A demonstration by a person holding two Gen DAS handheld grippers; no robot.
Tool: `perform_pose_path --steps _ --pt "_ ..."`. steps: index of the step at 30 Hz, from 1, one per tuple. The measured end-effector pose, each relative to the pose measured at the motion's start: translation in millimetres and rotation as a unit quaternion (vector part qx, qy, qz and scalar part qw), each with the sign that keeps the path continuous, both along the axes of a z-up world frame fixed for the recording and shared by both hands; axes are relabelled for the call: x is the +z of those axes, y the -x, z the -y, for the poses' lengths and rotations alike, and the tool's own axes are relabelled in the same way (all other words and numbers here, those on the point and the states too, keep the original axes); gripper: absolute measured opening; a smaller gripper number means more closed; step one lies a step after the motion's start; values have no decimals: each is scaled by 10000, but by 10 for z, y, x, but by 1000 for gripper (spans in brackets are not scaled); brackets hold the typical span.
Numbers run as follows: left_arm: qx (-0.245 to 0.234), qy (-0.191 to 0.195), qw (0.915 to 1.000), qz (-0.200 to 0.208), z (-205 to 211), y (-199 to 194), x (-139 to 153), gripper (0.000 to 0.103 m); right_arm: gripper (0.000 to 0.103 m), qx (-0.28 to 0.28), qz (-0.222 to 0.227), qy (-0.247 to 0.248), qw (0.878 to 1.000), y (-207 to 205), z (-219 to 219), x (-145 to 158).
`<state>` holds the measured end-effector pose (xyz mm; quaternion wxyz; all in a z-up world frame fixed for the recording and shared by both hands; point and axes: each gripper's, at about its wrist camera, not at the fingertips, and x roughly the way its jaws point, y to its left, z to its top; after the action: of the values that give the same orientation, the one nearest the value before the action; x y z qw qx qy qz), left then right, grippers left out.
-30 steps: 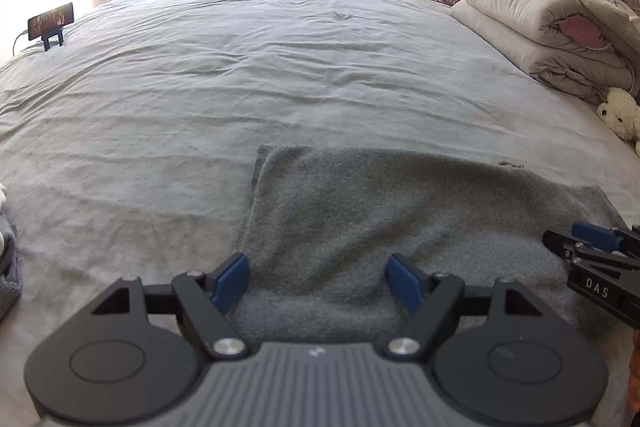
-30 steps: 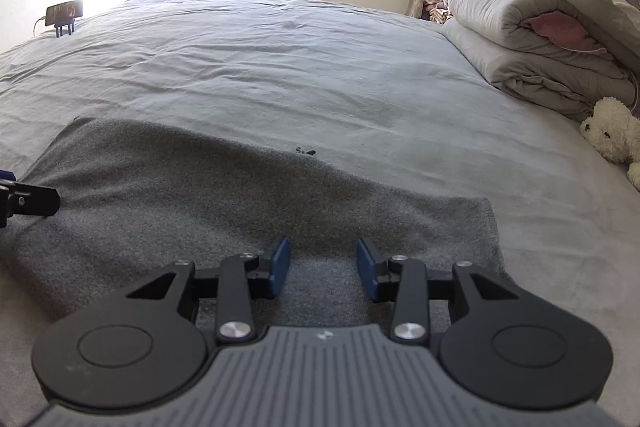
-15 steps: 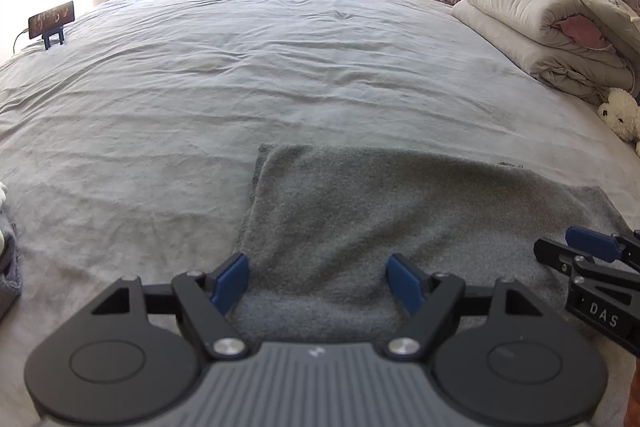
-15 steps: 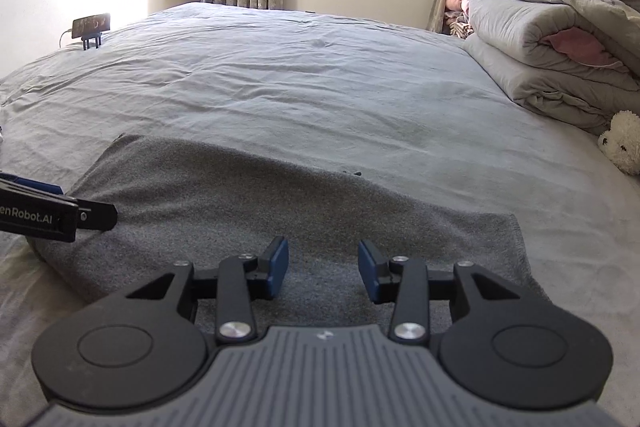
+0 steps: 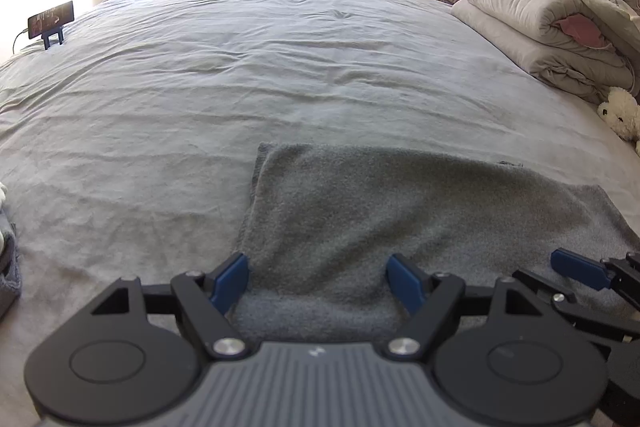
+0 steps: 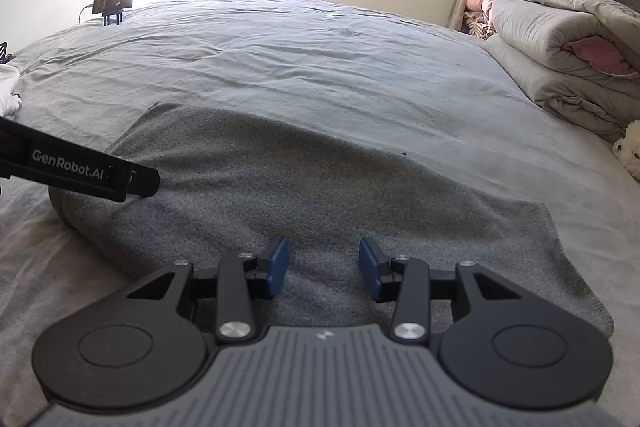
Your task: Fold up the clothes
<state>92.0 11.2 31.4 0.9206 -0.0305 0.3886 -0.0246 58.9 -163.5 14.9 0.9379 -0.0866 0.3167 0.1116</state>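
That dark grey fleece garment is lying flat on the bed right in front of you, already squared into a neat rectangle with straight edges; can't tell from here whether it's one fold deep or done. It looks soft, thick and floppy; light enough for one claw, but it'll sag and drag on the sheet if you only lift one spot, so I'd pinch a corner or the doubled left edge around 11 o'clock in the left view, and bite all layers at once or the top one peels off. Fuzzy surface, so probably not slippery.

Your left gripper is spread wide over the near hem, nothing between the pads; the right gripper is also parted, a narrower gap, holding nothing, hovering over the near right part of the cloth.

Stuff around: rolled duvet at 2 o'clock, a white plush toy at 3 o'clock, a phone on a stand at 10 o'clock, some white cloth at 9 o'clock in the right view; all well apart from the garment. Only real obstacle is your two grippers sitting close together.
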Motion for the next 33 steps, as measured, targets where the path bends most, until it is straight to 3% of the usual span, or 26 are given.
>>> perform_pose_path --steps 9,12,17,29,33 --pt "-4 54 10000 -39 -24 -16 -4 79 43 111 -103 51 9999 172 -100 39" --pt "-3 51 10000 -42 -20 -18 -3 79 44 80 -155 -171 9997 207 -53 107" --pt "-14 15 10000 -38 -9 -16 -8 79 43 131 -157 -54 9998 240 -64 5" --pt "20 79 9999 -95 -41 -37 -18 81 41 68 -124 -266 9995 338 -43 117" --pt "33 96 9999 -110 -50 -39 -17 83 41 88 -297 -230 9993 314 -53 33"
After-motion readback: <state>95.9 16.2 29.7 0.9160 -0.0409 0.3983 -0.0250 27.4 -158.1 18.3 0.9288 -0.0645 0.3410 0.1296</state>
